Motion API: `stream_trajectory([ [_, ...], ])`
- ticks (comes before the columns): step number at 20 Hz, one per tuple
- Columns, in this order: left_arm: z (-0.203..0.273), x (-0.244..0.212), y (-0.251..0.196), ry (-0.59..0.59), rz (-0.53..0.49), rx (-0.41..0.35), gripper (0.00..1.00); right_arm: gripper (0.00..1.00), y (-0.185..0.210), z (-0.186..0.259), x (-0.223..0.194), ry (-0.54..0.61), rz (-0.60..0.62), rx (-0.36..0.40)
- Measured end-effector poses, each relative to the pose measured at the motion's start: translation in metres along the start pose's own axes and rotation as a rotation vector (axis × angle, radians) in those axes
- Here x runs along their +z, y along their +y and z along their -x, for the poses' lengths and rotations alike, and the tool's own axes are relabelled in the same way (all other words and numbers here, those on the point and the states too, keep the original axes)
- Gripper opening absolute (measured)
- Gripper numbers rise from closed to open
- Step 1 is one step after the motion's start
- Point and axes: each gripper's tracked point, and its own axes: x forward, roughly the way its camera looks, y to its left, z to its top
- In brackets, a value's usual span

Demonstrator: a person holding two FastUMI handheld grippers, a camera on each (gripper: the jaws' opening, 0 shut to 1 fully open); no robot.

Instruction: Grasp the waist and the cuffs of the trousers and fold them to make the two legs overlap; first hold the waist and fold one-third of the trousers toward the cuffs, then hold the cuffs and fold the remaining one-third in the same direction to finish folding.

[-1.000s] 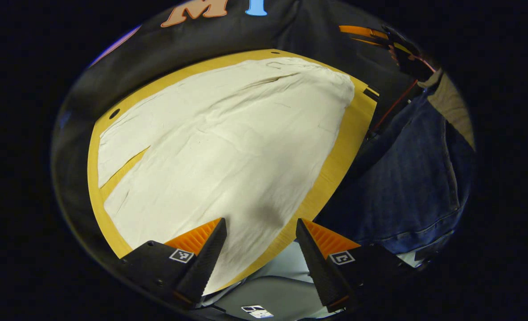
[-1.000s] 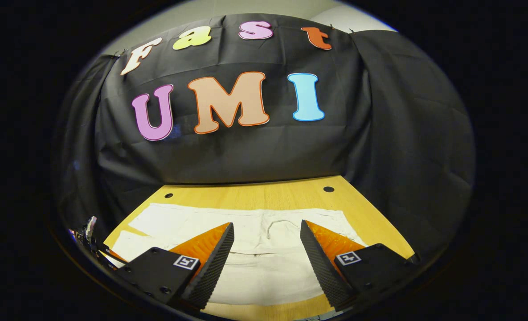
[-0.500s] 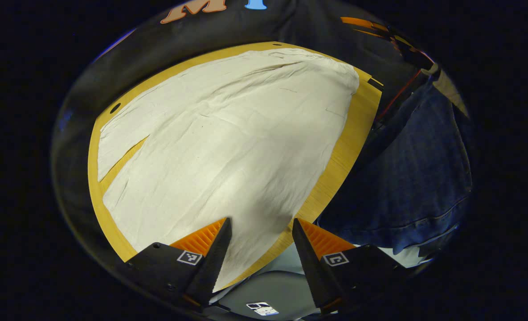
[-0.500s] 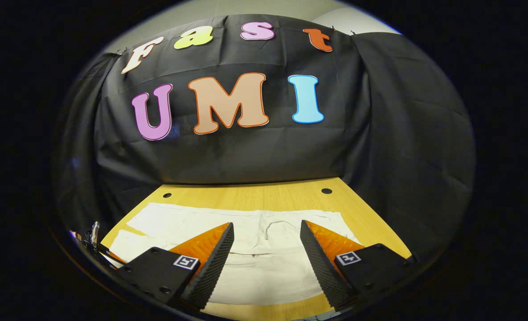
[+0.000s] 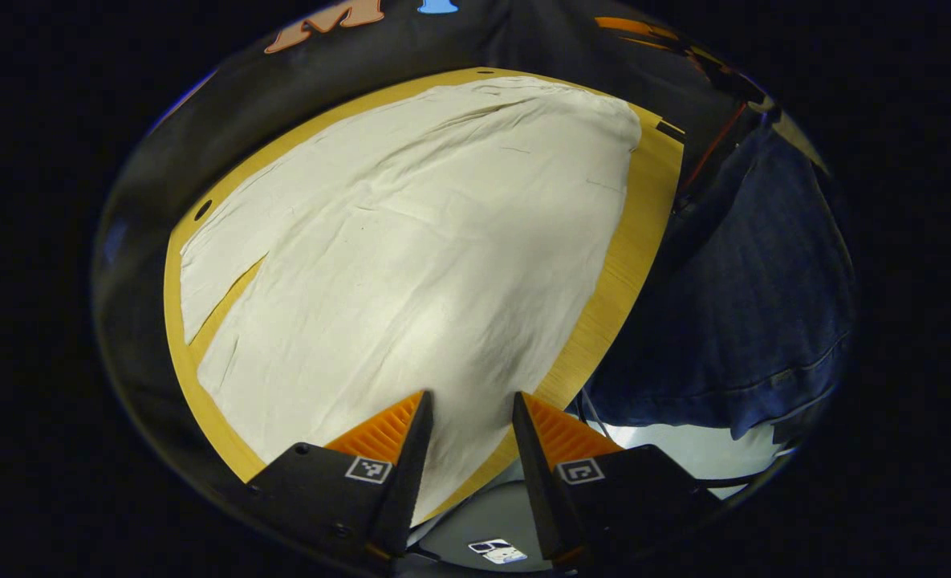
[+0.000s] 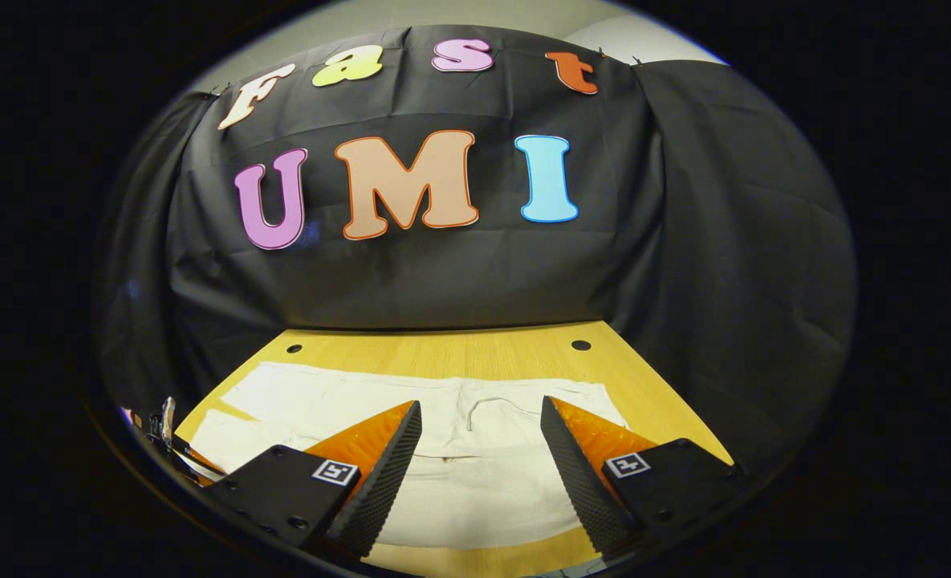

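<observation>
Matt, lightly creased cloth trousers (image 5: pixel 411 241) lie on a smooth, wood-grain table (image 6: pixel 475 353).

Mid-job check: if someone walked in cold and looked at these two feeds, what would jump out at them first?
The cream trousers spread flat over most of the wooden table, legs parted by a slit of bare wood at the cuff end. Next, the left claw, fingers apart, low over the near hem at the table's edge, with the person's denim garment beside the table. In the right gripper view, the right claw is open above the trousers' waist, where a drawstring lies.
</observation>
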Motion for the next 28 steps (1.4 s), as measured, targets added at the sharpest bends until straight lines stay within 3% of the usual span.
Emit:
stream_trajectory([
  [5, 0.0, 0.002, 0.012, 0.036, 0.021, 0.013, 0.21, 0.96, 0.0, -0.001, -0.009, 0.024, 0.061, 0.029],
  [9, -0.001, 0.002, 0.014, 0.058, 0.005, 0.001, 0.0, 0.92, 0.001, -0.004, -0.021, 0.06, 0.139, 0.077],
  [10, -0.001, 0.002, 0.014, 0.068, 0.012, -0.01, 0.0, 0.96, 0.0, -0.004, -0.024, 0.07, 0.16, 0.09],
  [15, -0.001, 0.001, 0.018, 0.084, 0.044, -0.038, 0.0, 0.98, -0.009, -0.01, -0.068, 0.162, 0.358, 0.188],
  [23, -0.001, 0.0, 0.021, 0.112, -0.02, -0.017, 0.0, 0.98, -0.053, -0.007, -0.174, 0.455, 0.687, 0.385],
  [28, -0.002, 0.0, 0.022, 0.128, -0.033, -0.016, 0.0, 0.99, -0.066, -0.007, -0.227, 0.622, 0.75, 0.489],
])
